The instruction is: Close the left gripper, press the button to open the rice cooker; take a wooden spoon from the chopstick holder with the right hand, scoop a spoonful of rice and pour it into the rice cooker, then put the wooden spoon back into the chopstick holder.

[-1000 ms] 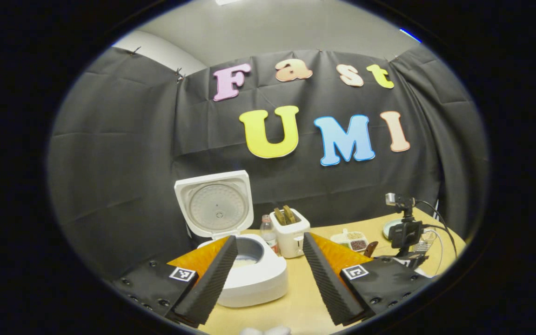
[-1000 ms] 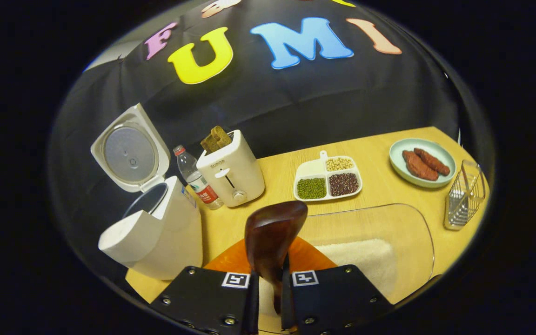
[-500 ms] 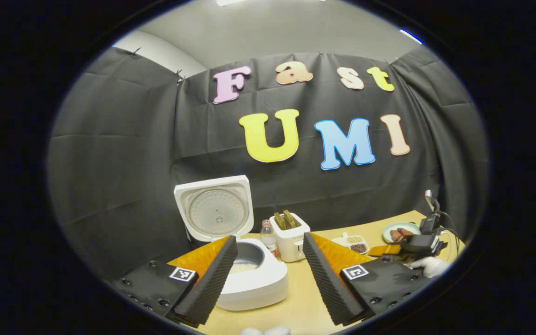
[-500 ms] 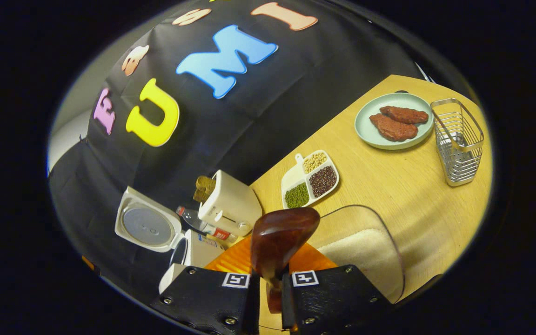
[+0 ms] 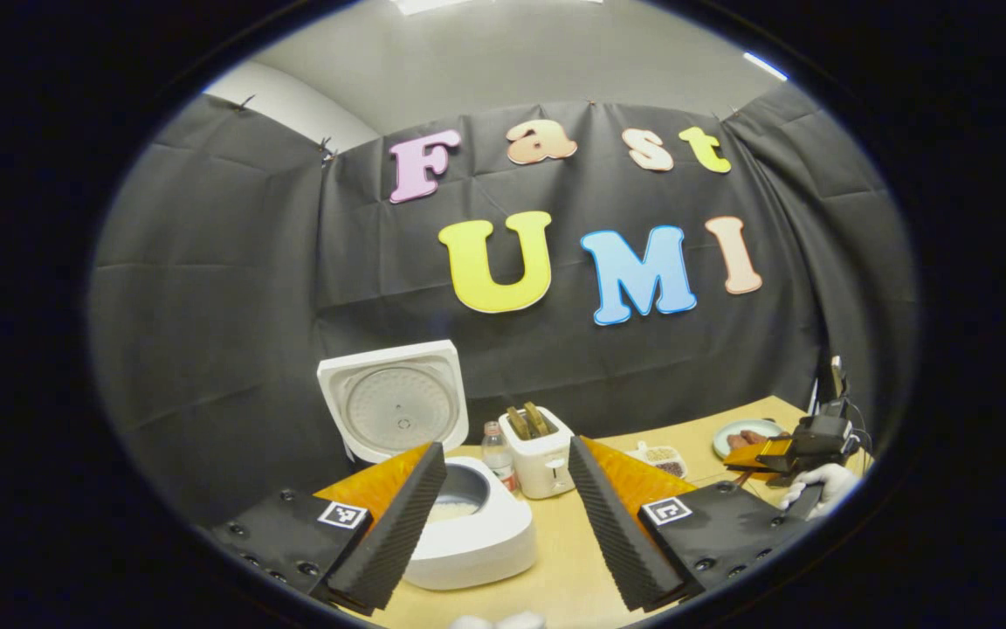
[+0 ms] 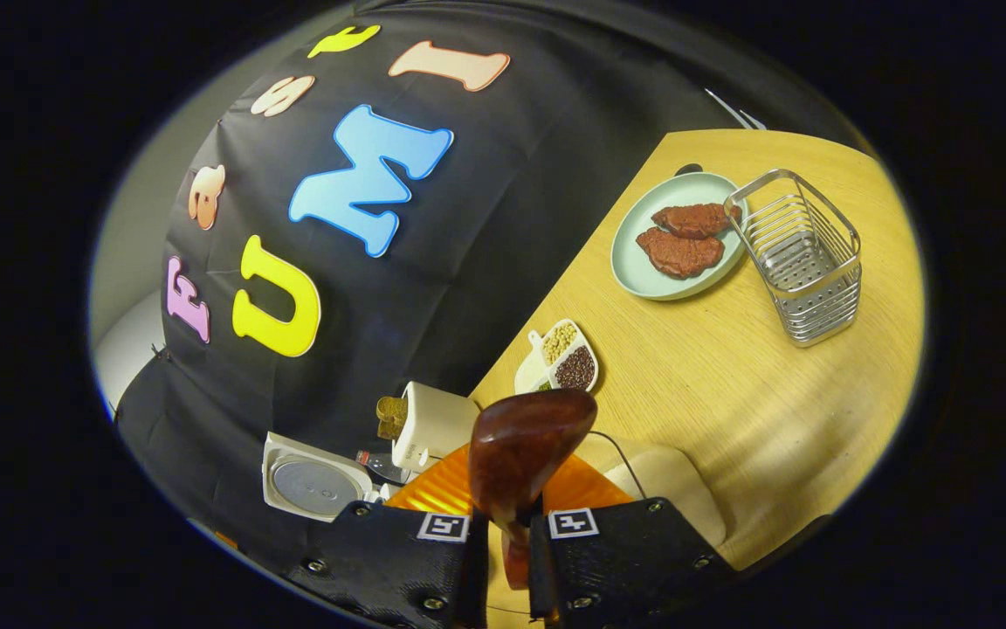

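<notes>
Both claws differ, left claw point(image 5: 503, 511) spread, right claw point(image 6: 507, 559) pinching wooden spoon point(image 6: 525, 445).

Staged kitchen booth: black cloth wall point(image 5: 232, 288), table point(image 6: 730, 376) w/ toaster point(image 5: 540, 450).

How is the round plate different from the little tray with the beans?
The plate is round and one open dish; the bean tray is split into compartments. The plate holds two reddish-brown pieces of meat; the bean tray holds small pale, dark and green beans. The plate sits right beside the wire holder; the bean tray sits nearer the toaster. Both rest on the wooden table.
</notes>
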